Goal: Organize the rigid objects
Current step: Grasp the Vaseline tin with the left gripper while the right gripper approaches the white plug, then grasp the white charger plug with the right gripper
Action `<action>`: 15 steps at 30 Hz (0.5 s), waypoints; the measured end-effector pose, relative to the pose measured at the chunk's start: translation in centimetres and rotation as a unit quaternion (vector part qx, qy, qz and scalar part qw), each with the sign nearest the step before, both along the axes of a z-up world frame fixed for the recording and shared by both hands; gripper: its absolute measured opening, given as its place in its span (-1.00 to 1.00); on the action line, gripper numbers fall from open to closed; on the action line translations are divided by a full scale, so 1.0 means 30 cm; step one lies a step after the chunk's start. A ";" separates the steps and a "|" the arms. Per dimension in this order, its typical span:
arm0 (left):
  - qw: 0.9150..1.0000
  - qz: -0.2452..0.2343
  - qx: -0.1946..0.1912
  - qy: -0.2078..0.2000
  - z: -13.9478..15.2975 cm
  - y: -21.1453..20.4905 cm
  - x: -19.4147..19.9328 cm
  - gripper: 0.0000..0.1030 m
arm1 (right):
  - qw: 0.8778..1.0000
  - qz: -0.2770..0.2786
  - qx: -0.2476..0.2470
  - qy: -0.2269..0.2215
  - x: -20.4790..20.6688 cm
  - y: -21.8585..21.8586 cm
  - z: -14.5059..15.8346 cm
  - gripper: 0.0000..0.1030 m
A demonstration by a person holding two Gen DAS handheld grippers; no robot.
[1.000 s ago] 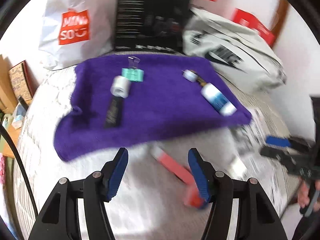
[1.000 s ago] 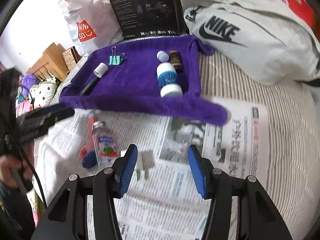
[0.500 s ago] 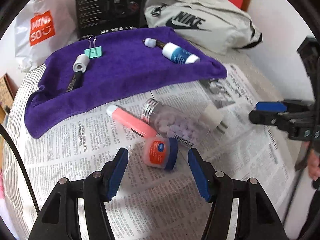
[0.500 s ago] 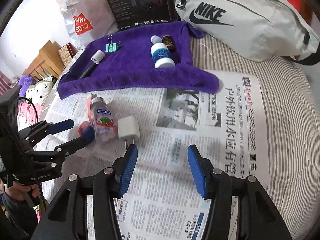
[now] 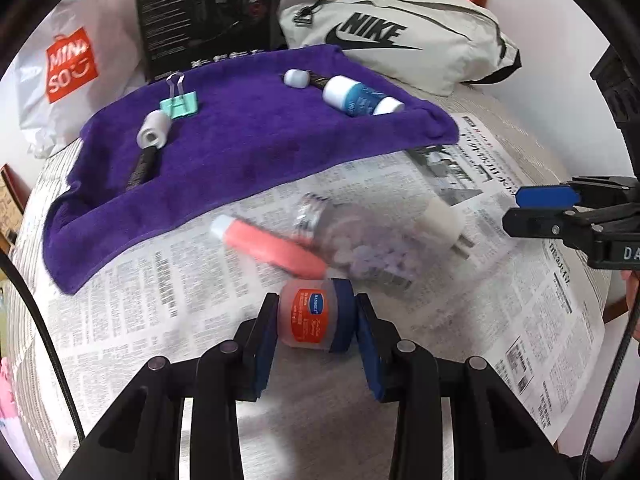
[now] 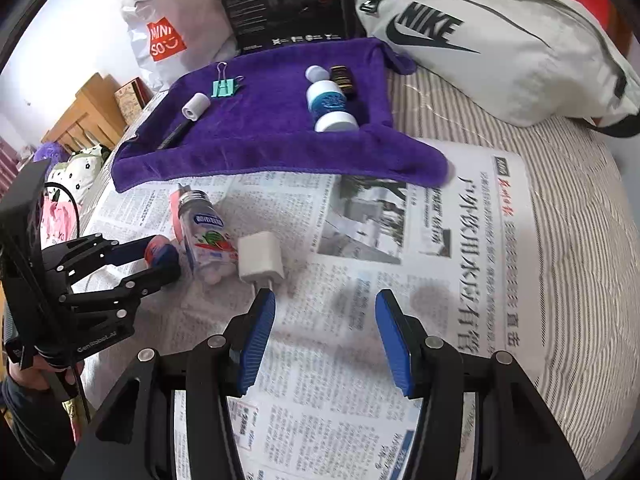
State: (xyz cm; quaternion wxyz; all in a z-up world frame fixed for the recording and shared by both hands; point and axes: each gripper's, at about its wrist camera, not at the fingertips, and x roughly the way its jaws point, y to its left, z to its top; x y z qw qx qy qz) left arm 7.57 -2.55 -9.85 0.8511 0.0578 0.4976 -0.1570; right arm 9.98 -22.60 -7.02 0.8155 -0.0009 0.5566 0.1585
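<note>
**Left claw pinches jar; right claw spread over newspaper**

Left gripper (image 5: 316,320): pads pressed on both sides of the small jar (image 5: 314,316), orange label, blue cap. Jar sits low over the newspaper (image 5: 160,300); cannot tell if it is lifted or touching. Seen from the right wrist, the same jar (image 6: 160,252) shows between the left fingers.

Just beyond the jar: pink tube (image 5: 268,246), pill bottle (image 5: 360,248) and white charger (image 5: 444,216), lying close together on the paper, blurred in the left view.

Right gripper (image 6: 325,334): jaws wide apart, nothing between them, over newspaper. Charger (image 6: 260,258) lies just ahead of its left finger.

Purple towel (image 5: 248,148) further back holds a green binder clip (image 5: 180,102), white roll (image 5: 154,130), a black pen (image 5: 142,168) beside the roll, a blue-and-white bottle (image 5: 360,96), and a small white cap (image 5: 296,78).

Behind: Nike bag (image 5: 392,36), black box (image 5: 204,12), Miniso bag (image 5: 68,64).
</note>
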 end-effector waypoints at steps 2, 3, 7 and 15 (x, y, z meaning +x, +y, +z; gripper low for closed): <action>1.000 0.012 -0.001 -0.002 0.008 0.035 -0.001 -0.31 | 1.000 0.010 -0.001 -0.001 0.013 0.028 -0.005 0.01; 1.000 0.017 -0.004 -0.001 0.011 0.050 -0.001 -0.31 | 1.000 0.017 -0.001 -0.002 0.020 0.048 -0.009 0.01; 0.999 0.033 -0.015 0.002 0.019 0.101 -0.001 -0.31 | 0.999 0.038 0.001 0.000 0.036 0.106 -0.025 0.01; 0.999 0.048 -0.023 0.009 0.004 0.140 0.002 -0.31 | 0.998 0.064 -0.026 -0.004 0.054 0.199 -0.073 -0.21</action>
